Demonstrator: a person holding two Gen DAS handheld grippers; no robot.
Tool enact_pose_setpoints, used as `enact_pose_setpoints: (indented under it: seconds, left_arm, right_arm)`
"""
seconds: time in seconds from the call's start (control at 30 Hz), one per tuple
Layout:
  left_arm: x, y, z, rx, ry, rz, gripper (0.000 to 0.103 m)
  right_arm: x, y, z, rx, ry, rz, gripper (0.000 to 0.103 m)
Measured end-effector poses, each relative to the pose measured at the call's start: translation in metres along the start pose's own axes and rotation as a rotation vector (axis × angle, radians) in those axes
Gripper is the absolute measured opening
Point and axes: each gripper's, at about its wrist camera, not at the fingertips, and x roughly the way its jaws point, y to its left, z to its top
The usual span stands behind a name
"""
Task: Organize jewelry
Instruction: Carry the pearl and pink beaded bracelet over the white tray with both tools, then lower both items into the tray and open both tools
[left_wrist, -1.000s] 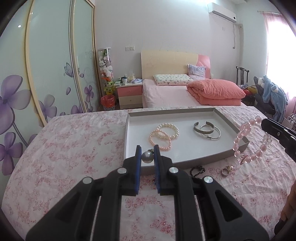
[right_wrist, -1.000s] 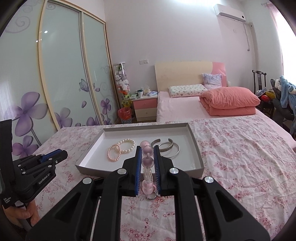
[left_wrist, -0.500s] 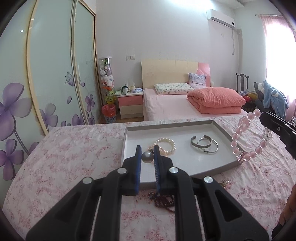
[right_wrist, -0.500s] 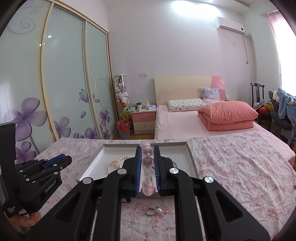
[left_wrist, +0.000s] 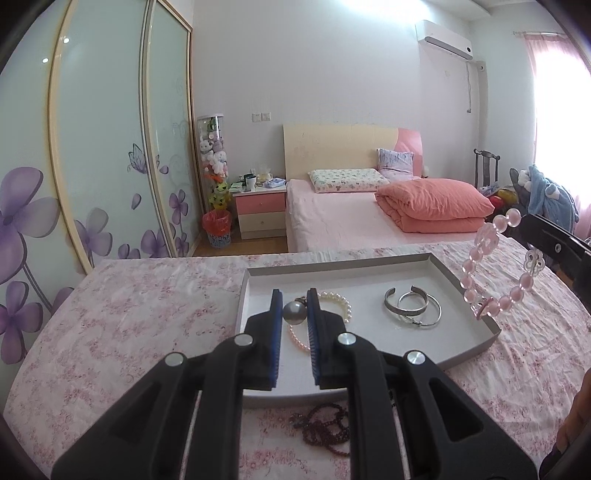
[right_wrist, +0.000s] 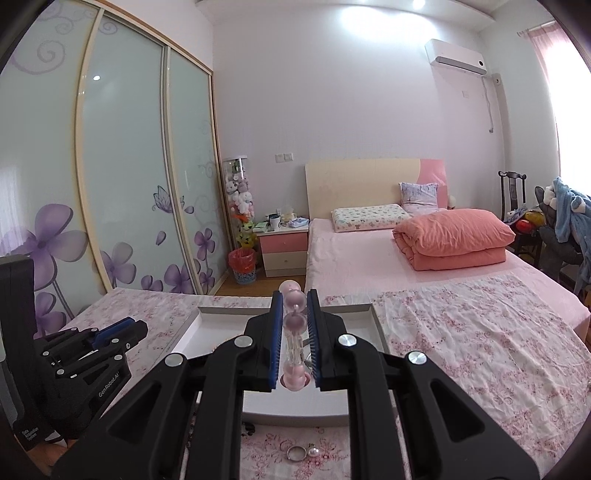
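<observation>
bed (right_wrist: 369, 258) | folded quilt (right_wrist: 454, 236) | nightstand (right_wrist: 284, 251) | wardrobe (right_wrist: 122, 177) | air conditioner (right_wrist: 456, 57)

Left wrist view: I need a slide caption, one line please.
Left gripper pinches a grey pearl bead above the tray.

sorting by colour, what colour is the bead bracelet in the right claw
Pale translucent pink bracelet; clearest in the left wrist view.
</observation>
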Motion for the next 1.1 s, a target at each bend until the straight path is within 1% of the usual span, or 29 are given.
enact_pose_setpoints:
  seconds: [0.17,0.27,0.37,0.7,0.83,0.97,1.07,1.1]
  left_arm:
    - [0.021,-0.001,0.010,0.001,-0.001,0.010,0.014]
    - [0.036,-0.002,0.012,-0.001,0.011,0.001,0.014]
    - [0.051,-0.003,0.014,-0.004,0.026,-0.009,0.014]
    - [0.111,-0.008,0.005,-0.013,0.126,-0.049,0.014]
    - [0.127,-0.009,0.003,-0.015,0.155,-0.055,0.014]
    - [0.134,-0.009,0.002,-0.020,0.171,-0.062,0.016]
    - [0.137,-0.007,0.002,-0.036,0.183,-0.070,0.021]
    - [0.137,-0.006,0.002,-0.045,0.185,-0.070,0.023]
  right_arm:
    - [0.016,0.004,0.001,-0.007,0.010,-0.004,0.014]
    - [0.030,0.004,0.000,-0.004,0.027,-0.002,0.014]
    - [0.048,0.001,-0.003,0.001,0.059,-0.003,0.014]
    - [0.106,-0.009,-0.019,0.055,0.189,0.014,0.014]
    - [0.115,-0.010,-0.025,0.063,0.219,0.014,0.014]
    - [0.117,-0.014,-0.026,0.074,0.230,0.010,0.015]
    - [0.115,-0.015,-0.026,0.076,0.227,0.004,0.017]
    - [0.114,-0.017,-0.025,0.080,0.224,0.000,0.021]
